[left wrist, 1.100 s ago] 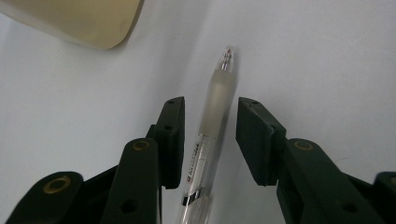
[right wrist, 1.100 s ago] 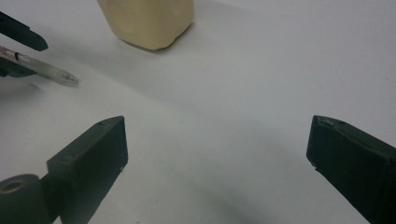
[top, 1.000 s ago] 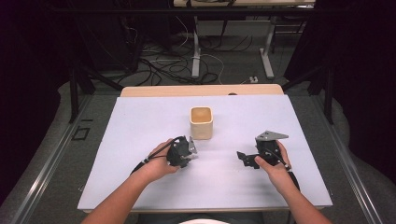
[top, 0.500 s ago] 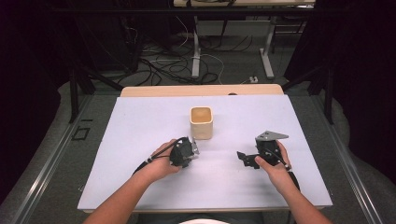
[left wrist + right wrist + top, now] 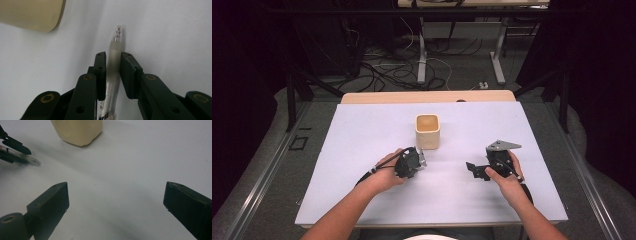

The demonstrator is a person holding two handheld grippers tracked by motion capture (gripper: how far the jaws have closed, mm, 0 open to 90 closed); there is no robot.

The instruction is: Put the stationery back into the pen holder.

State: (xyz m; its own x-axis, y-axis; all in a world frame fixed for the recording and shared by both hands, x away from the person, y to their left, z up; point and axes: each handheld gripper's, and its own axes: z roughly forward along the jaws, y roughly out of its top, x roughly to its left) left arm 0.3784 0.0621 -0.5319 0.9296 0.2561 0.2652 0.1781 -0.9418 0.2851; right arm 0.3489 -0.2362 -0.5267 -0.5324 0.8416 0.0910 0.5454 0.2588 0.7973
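Translucent plastic is being clamped by the left gripper point(image 5: 111, 72): a slim pen point(image 5: 113, 53) is being held between its two black jaws, which are drawn in against the frosted barrel on both sides. The writing tip is projecting well ahead of the jaws, pointing away from the hand, while the clear rear part of the barrel is running back beneath the gripper. From the look of it, the pen is likely light and stiff but smooth and round (so it may roll or slip if pinched loosely); the frosted grip section, where it is being held, seems the sensible place to take it.

Ahead and to the left of that gripper, a cream square cup point(image 5: 427, 131) is standing upright on the white counter point(image 5: 362, 145), apart from the pen.

The right gripper point(image 5: 117, 202) is being held with its jaws spread wide, nothing between them, hovering low over bare counter. From its own view, the pen tip is being seen off to the far left and the cup farther ahead.
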